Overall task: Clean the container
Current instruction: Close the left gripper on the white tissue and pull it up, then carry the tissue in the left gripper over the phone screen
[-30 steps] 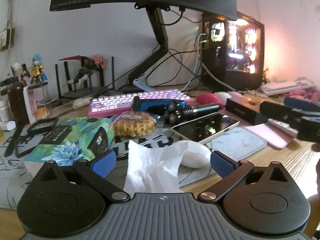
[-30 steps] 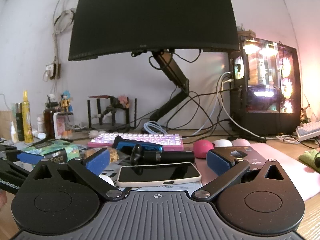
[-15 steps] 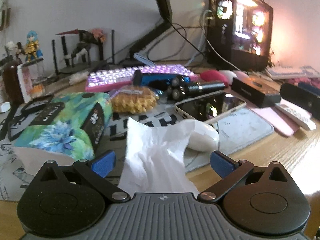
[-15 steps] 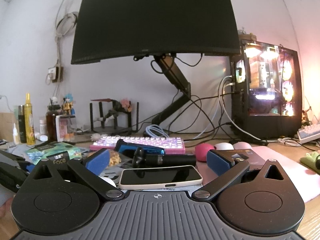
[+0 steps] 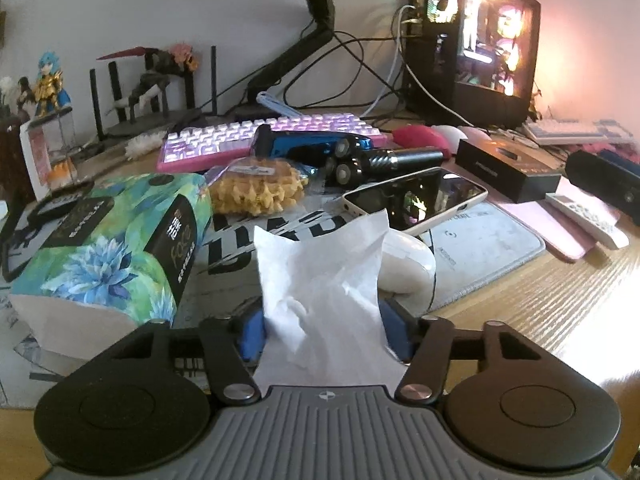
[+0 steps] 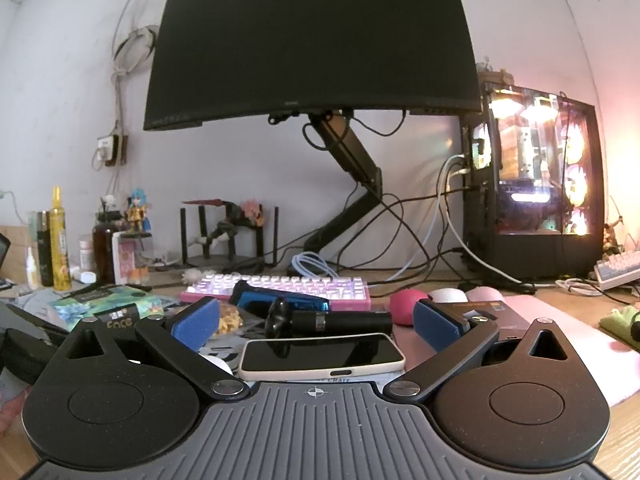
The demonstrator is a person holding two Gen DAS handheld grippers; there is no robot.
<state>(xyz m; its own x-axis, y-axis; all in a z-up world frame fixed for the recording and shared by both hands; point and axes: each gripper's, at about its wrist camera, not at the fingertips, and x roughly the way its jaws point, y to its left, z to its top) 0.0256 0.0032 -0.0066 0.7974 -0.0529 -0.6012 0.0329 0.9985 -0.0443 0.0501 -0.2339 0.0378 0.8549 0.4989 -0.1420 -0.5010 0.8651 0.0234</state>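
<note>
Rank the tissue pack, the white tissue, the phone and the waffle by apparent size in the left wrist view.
1. Tissue pack
2. White tissue, though it sits nearest the camera, which inflates it
3. Phone
4. Waffle

The phone and waffle look close, so their order is unsure.

The tissue (image 5: pixel 320 300) hides most of both left pads (image 5: pixel 250 336) and part of the white mouse (image 5: pixel 408 264).

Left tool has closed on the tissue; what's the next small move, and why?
Probably lift the left tool straight up a little. Its pads pinch the white tissue, which stands beside the floral tissue pack with the white mouse behind. The right tool is open, holding nothing.
</note>
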